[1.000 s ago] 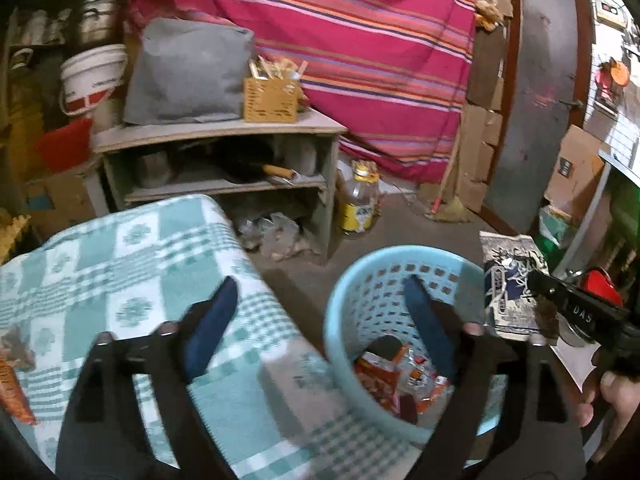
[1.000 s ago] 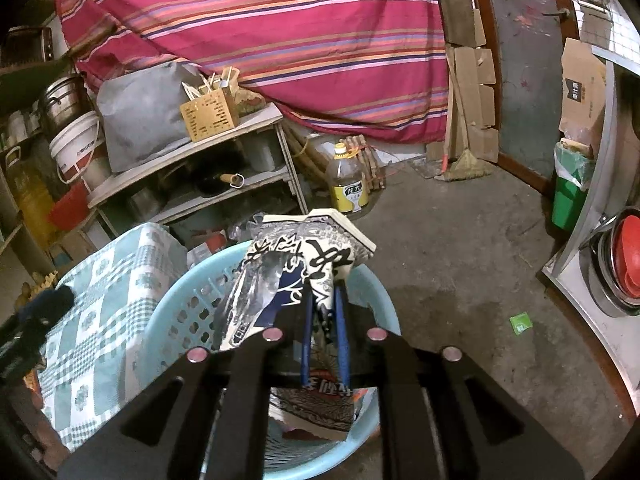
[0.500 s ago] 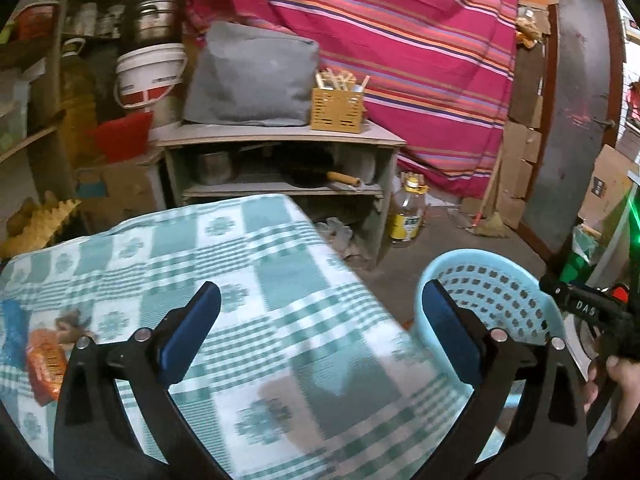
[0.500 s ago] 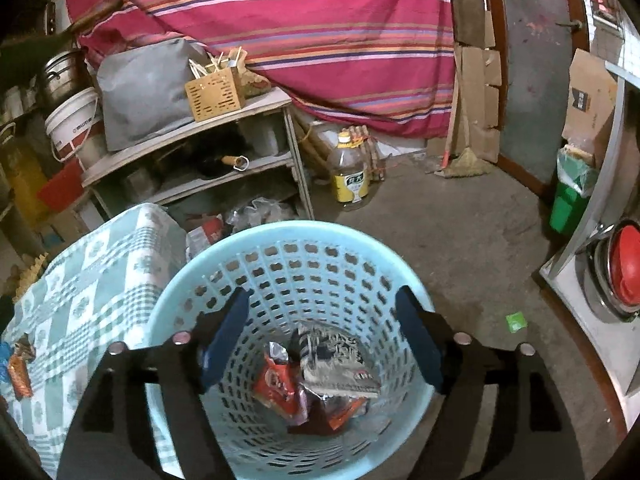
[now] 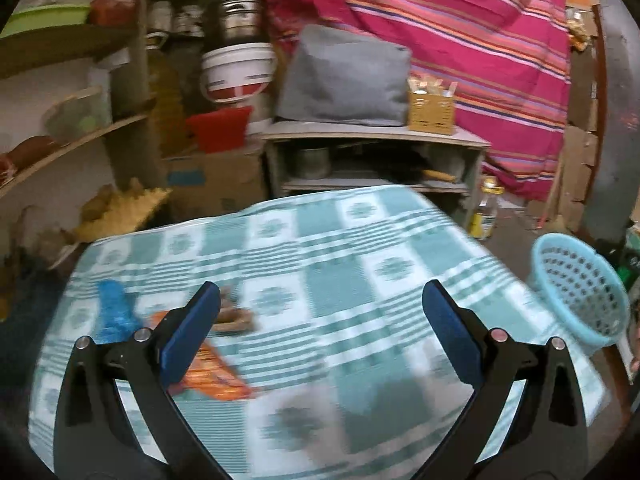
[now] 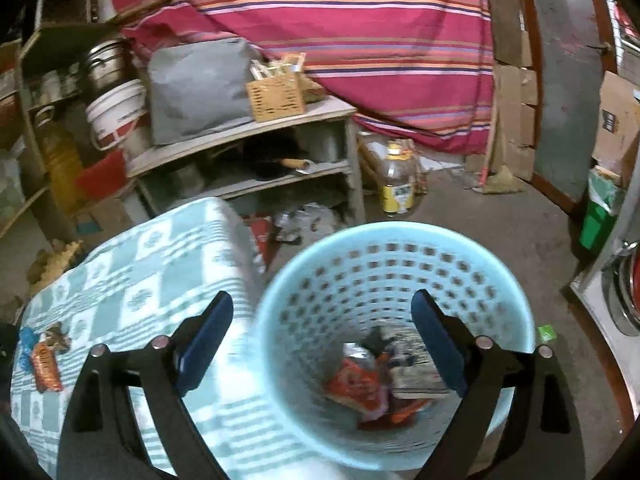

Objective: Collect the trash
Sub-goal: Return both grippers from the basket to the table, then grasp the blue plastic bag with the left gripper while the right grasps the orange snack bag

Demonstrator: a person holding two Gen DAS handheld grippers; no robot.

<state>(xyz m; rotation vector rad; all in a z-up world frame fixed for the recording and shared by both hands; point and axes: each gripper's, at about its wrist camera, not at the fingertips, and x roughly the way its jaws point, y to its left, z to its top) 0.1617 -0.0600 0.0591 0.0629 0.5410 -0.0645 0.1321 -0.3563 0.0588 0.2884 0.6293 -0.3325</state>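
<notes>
My left gripper (image 5: 320,328) stands open and empty over the green checked tablecloth (image 5: 360,280). On the cloth at its left lie a blue wrapper (image 5: 114,312), a brown scrap (image 5: 236,318) and an orange wrapper (image 5: 210,372), partly behind the left finger. The light blue basket (image 5: 580,288) stands off the table's right edge. In the right wrist view my right gripper (image 6: 320,340) hangs over the basket's rim (image 6: 280,280); its jaws are opening with nothing between them. A black-and-white packet (image 6: 412,364) and red wrappers (image 6: 352,384) lie in the basket. The orange wrapper (image 6: 46,366) shows at the far left.
Behind the table stands a grey shelf unit (image 5: 372,136) with a grey cushion (image 5: 344,76) and a wicker box (image 5: 430,112). An oil bottle (image 6: 396,184) sits on the floor beyond the basket. A green bin (image 6: 598,220) and a metal counter are at the right.
My right gripper opened and dropped the black-and-white packet into the basket, then shifted left. My left gripper swung left, from the basket to over the table and its wrappers.
</notes>
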